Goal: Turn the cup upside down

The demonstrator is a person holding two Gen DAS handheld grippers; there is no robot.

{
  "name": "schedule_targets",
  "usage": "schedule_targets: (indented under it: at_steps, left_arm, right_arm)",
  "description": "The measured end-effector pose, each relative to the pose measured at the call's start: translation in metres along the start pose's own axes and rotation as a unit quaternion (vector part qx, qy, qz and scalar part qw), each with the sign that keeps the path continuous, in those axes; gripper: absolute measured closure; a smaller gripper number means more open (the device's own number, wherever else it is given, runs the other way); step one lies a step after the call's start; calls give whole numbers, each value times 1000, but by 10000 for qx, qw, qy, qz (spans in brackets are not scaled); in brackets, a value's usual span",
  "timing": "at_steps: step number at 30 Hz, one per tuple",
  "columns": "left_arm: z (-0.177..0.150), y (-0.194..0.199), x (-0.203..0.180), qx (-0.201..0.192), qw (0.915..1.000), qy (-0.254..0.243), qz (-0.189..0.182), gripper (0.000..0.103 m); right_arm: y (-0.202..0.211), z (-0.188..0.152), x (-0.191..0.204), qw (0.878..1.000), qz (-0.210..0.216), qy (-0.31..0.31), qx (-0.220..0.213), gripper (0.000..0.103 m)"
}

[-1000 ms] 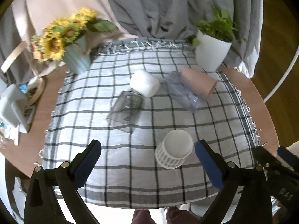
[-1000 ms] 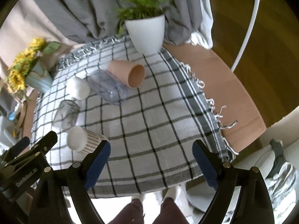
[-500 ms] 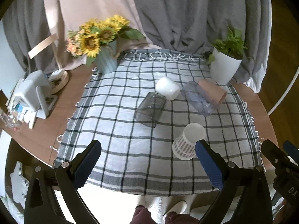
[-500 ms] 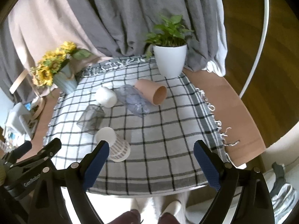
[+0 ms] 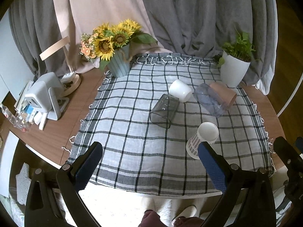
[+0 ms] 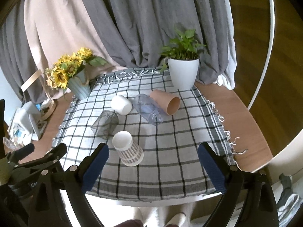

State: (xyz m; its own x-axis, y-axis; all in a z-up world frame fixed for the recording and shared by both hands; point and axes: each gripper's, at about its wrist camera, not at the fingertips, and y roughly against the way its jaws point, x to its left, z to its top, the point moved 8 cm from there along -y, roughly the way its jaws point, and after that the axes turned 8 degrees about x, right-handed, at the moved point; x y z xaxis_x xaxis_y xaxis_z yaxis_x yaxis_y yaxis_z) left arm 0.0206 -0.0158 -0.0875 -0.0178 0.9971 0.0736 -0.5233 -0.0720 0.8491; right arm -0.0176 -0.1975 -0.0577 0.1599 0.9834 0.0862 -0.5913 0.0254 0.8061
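Observation:
A white checked paper cup (image 5: pixel 201 140) (image 6: pixel 127 148) stands upside down, base up, near the front of the checked cloth (image 5: pixel 132 132). A grey clear cup (image 5: pixel 164 110) (image 6: pixel 105 123), a white cup (image 5: pixel 180 90) (image 6: pixel 121 104), a blue clear cup (image 5: pixel 209 99) (image 6: pixel 147 108) and a tan cup (image 5: pixel 225 92) (image 6: pixel 165 101) lie on their sides behind it. My left gripper (image 5: pixel 149 162) is open and empty over the front edge. My right gripper (image 6: pixel 153 164) is open and empty, just in front of the paper cup.
A sunflower vase (image 5: pixel 118 64) stands at the back left and a white plant pot (image 5: pixel 233 70) at the back right. White devices and clutter (image 5: pixel 43 98) sit on the wooden table at the left. Grey and pink curtains hang behind.
Both grippers have pulled back and up from the table, so more of the room shows. The cups have not moved.

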Motion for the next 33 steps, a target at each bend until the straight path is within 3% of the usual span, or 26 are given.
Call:
schedule_targets:
  at_steps: [12, 33]
  left_arm:
    - [5, 2, -2, -58, 9999, -63, -59, 0]
    - [7, 0, -5, -22, 9999, -85, -103, 0]
  right_arm:
    - [-8, -4, -2, 9996, 110, -141, 206, 4]
    - [-7, -3, -4, 9996, 74, -160, 208, 3]
